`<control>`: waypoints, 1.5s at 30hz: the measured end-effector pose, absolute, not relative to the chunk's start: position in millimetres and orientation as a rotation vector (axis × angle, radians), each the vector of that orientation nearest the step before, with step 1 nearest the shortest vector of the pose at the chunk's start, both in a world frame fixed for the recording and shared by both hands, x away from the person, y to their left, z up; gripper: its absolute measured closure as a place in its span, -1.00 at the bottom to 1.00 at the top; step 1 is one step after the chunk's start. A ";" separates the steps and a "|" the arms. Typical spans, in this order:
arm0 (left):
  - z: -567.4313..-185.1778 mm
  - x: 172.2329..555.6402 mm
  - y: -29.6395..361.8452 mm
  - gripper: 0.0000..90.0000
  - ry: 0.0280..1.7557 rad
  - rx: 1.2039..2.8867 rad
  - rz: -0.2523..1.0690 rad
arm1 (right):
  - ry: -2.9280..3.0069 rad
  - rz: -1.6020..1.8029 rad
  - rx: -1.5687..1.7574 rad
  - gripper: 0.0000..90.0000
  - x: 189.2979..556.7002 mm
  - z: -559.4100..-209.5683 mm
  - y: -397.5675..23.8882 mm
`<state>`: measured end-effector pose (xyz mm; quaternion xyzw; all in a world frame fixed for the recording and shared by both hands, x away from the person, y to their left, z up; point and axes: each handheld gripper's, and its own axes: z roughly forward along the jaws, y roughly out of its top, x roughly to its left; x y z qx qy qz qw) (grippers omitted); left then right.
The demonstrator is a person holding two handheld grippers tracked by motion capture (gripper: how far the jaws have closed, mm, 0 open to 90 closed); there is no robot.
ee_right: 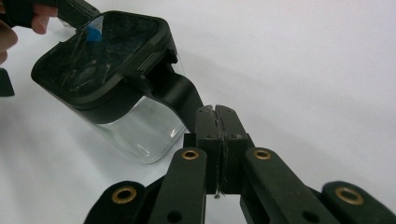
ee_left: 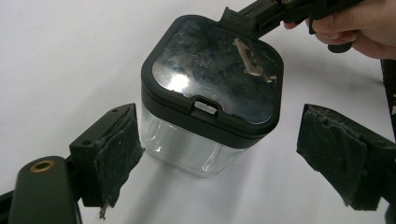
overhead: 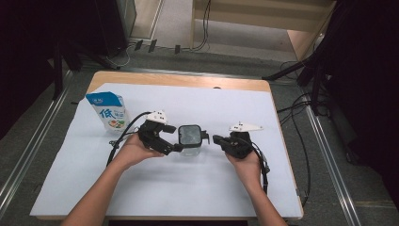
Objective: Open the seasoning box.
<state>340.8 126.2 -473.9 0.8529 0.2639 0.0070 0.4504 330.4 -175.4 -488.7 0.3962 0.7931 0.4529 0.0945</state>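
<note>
**Clear lidded container between my two grippers, left one open, right one pinched shut**

I'm looking down on a table under a white sheet (overhead: 197,188). The container (overhead: 190,140), a squarish clear tub w/ a black lid, sits just ahead of my left gripper (overhead: 175,148) and just off the tips of my right gripper (overhead: 217,139), i.e. between the two.

Left gripper: jaws spread wide, one pad (ee_left: 116,156) either side of the tub's clear wall, neither pressing on it, so nothing held. Right gripper: jaws together, closed tips touching or nearly touching a black tab (ee_right: 180,95) that sticks out from under the lid rim; can't tell if they nip it.

Handling, my guess: tub looks empty, so light and easy to shove across the sheet. Walls are hard, smooth plastic, prob. slippery under the pads, and thin enough to flex or crack if squeezed hard. Best hold for the left gripper is across the two flat side walls, low down below the lid band; lid top is glossy w/ a small latch at its near edge.

A blue-and-white pouch (overhead: 109,109) stands well beyond the left gripper, to its outer side
</note>
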 end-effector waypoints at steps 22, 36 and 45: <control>-496.4 349.2 111.7 -0.69 0.645 2.140 0.013 | 2.361 1.321 1.180 1.00 327.2 -494.3 -166.8; -493.7 347.4 112.7 -0.66 0.638 2.141 0.029 | 2.357 1.320 1.187 1.00 328.4 -496.6 -165.2; -486.8 345.2 115.2 -0.64 0.629 2.124 0.050 | 2.359 1.316 1.187 1.00 328.3 -496.4 -165.0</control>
